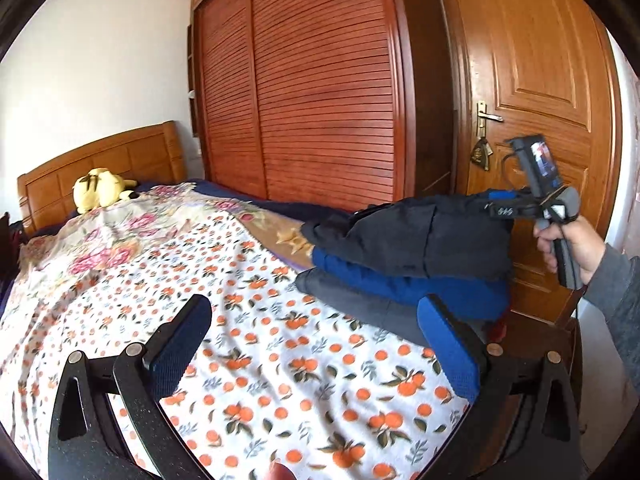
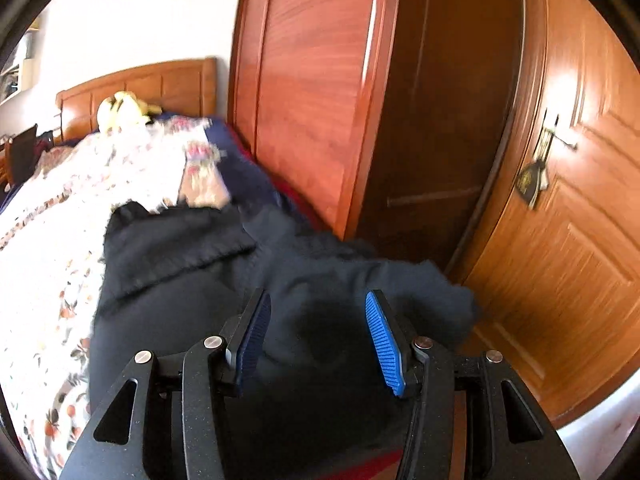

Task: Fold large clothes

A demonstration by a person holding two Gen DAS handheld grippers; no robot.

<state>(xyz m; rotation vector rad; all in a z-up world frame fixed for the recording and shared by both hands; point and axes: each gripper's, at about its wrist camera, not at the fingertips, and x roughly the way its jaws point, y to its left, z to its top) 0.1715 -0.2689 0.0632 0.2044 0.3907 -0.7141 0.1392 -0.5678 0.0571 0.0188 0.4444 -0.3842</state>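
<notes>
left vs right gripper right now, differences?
Left gripper gapes wide over the orange-print bedsheet, nothing between its fingers. Right gripper is narrower, its fingers over the black garment; whether they pinch it is unclear. Both have blue pads.

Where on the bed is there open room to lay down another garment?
The orange-print sheet is bare from the left claw up to the floral blanket. The corner near the door is crowded with the stack of folded clothes; a yellow plush toy sits by the headboard.
</notes>
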